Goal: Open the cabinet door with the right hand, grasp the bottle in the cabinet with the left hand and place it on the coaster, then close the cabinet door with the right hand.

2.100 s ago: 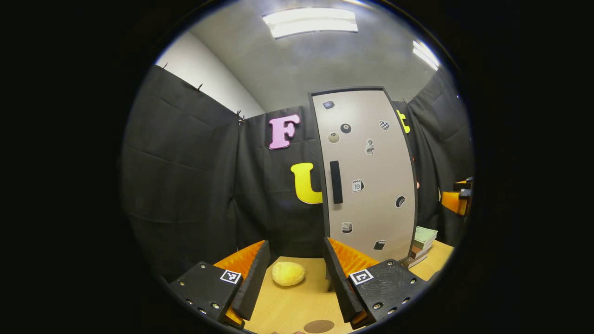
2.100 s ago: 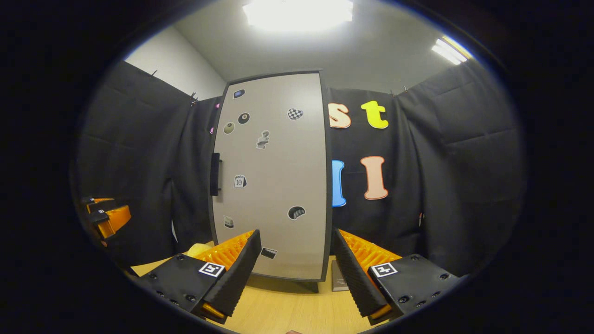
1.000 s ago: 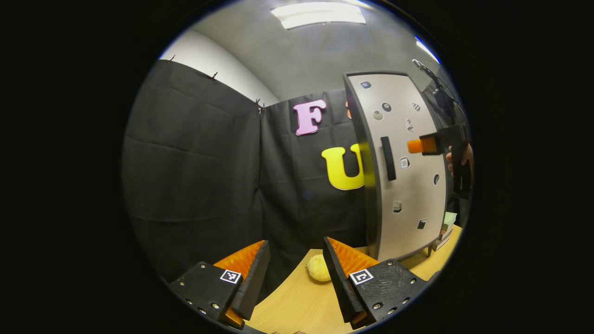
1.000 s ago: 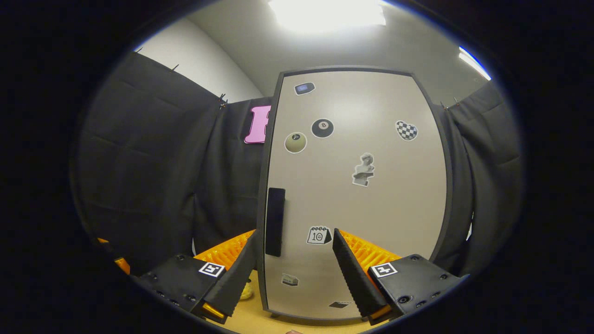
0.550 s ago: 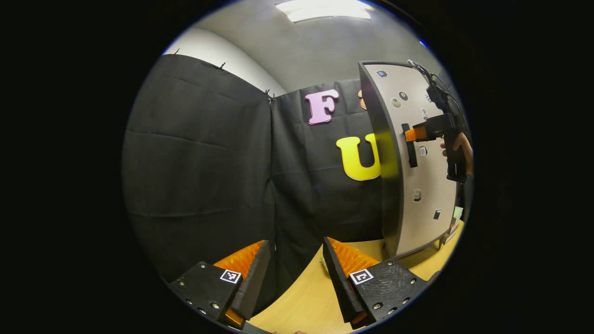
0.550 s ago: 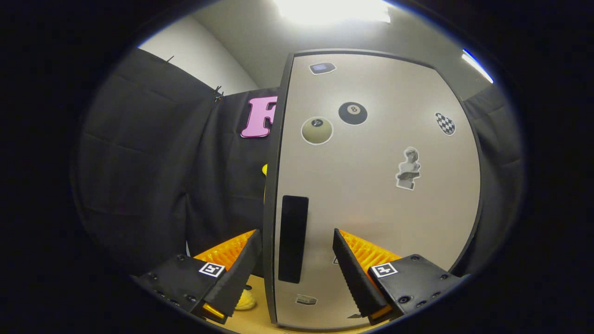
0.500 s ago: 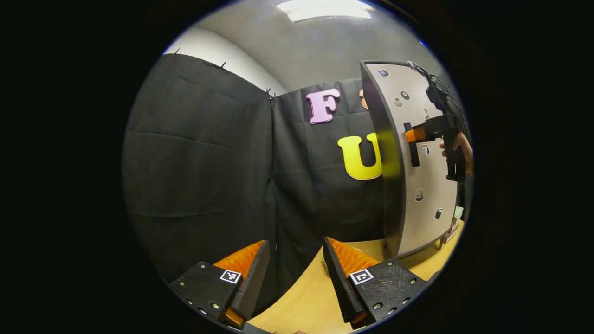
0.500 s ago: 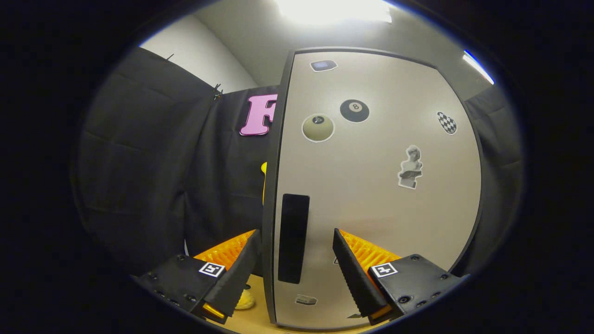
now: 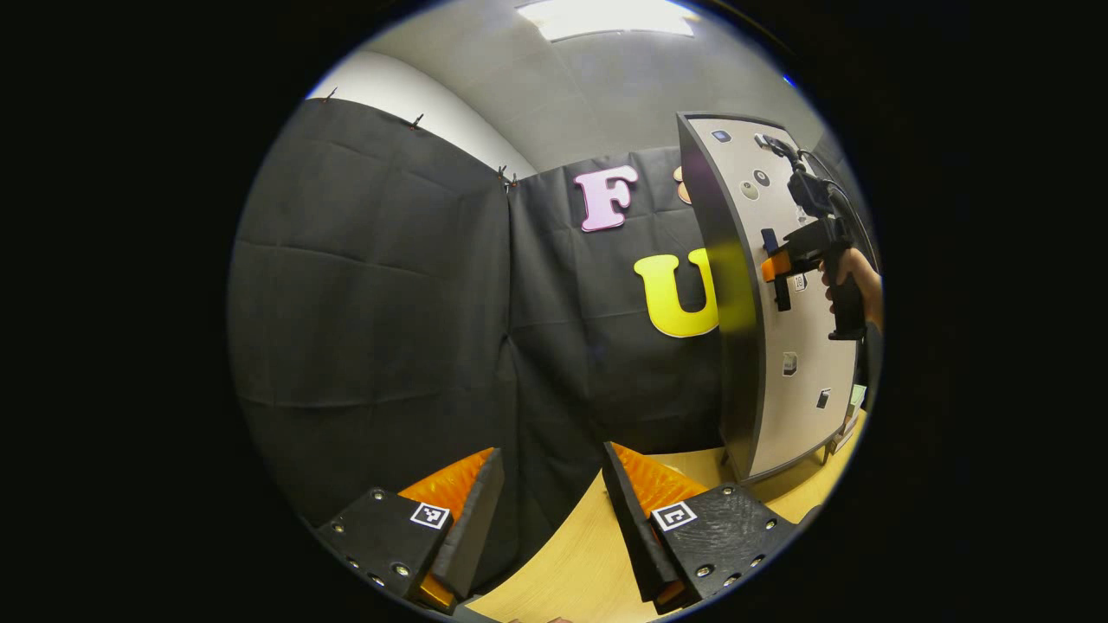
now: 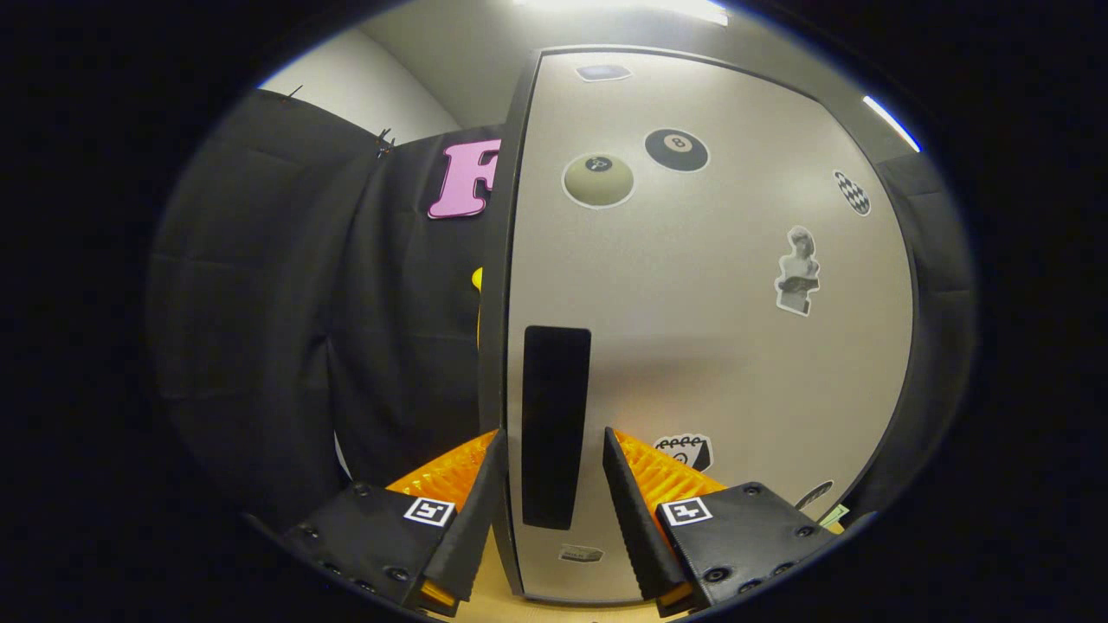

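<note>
1. In my right gripper view the cabinet door (image 10: 692,329) stands close ahead: a tall, pale grey panel with a dark frame (image 10: 498,285) around its edge.
2. Stickers dot the panel: a dark billiard ball (image 10: 676,150), a pale ball (image 10: 598,180), a checkered heart (image 10: 852,192), a small bust figure (image 10: 798,270) and a calendar-like one (image 10: 684,451) lower down.
3. The handle (image 10: 554,426) is a flat black vertical bar near the door's left edge.
4. My right gripper (image 10: 547,497) has its two fingers set one on each side of the lower part of that handle, at a middling gap. I cannot tell whether the pads touch the bar.
5. From my left gripper view I see the cabinet (image 9: 736,294) edge-on at the right, standing on the wooden table (image 9: 580,562). The door looks flush with the dark side wall.
6. There the right gripper (image 9: 773,266) sits at the handle (image 9: 776,270), with a hand (image 9: 853,281) wrapped around its grip.
7. My left gripper (image 9: 547,510) hangs low over the table with its fingers spread wide and bare, well apart from the cabinet.
8. A stack of books (image 9: 852,407) peeks out past the cabinet's lower right corner.
</note>
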### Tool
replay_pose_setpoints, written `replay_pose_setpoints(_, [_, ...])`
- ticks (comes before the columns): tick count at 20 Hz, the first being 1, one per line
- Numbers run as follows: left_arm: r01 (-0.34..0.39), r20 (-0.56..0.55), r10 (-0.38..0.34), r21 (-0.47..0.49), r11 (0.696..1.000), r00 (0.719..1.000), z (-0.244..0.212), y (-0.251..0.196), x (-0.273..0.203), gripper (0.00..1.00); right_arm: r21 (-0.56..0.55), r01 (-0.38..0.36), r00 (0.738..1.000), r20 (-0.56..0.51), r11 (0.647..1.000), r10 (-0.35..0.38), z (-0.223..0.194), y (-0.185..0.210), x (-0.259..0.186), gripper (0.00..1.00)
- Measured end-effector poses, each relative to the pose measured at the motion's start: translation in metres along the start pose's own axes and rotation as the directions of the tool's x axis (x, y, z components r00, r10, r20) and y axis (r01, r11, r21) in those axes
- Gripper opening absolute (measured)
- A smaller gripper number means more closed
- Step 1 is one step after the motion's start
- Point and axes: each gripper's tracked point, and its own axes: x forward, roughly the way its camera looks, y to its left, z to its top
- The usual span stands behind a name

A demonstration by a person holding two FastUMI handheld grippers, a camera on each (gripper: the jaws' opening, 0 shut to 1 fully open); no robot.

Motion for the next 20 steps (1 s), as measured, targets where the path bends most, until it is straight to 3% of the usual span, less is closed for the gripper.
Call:
replay_pose_setpoints(1, [0.002, 0.001, -0.002, -0.004, 1.0, 1.0, 0.001, 0.0, 0.0, 0.67, 0.017, 0.007, 1.0, -0.009, 1.0, -0.007, -0.003, -0.001, -0.003, 0.44])
replay_pose_setpoints(6, [0.007, 0.008, -0.007, -0.009, 1.0, 1.0, 0.001, -0.001, 0.0, 0.67, 0.012, -0.014, 0.999, -0.035, 1.0, 0.014, -0.005, 0.002, -0.004, 0.32])
replay_pose_setpoints(7, [0.01, 0.01, -0.01, -0.013, 1.0, 1.0, 0.002, -0.001, 0.0, 0.65, 0.003, -0.025, 0.999, -0.044, 1.0, 0.025, -0.004, 0.003, -0.005, 0.25])
replay_pose_setpoints(9, [0.015, 0.016, -0.015, -0.021, 1.0, 1.0, 0.002, -0.001, 0.0, 0.67, 0.006, -0.05, 0.998, -0.047, 0.999, 0.05, -0.004, 0.004, -0.011, 0.25])
replay_pose_setpoints(10, [0.018, 0.021, -0.018, -0.026, 0.999, 1.0, 0.002, -0.002, -0.001, 0.67, 0.006, -0.066, 0.997, -0.051, 0.998, 0.066, -0.002, 0.007, -0.021, 0.17])
replay_pose_setpoints(20, [0.102, 0.083, -0.099, -0.042, 0.994, 0.992, 0.011, -0.01, -0.005, 0.65, 0.011, -0.227, 0.972, -0.064, 0.974, 0.227, -0.004, 0.005, -0.068, 0.17])
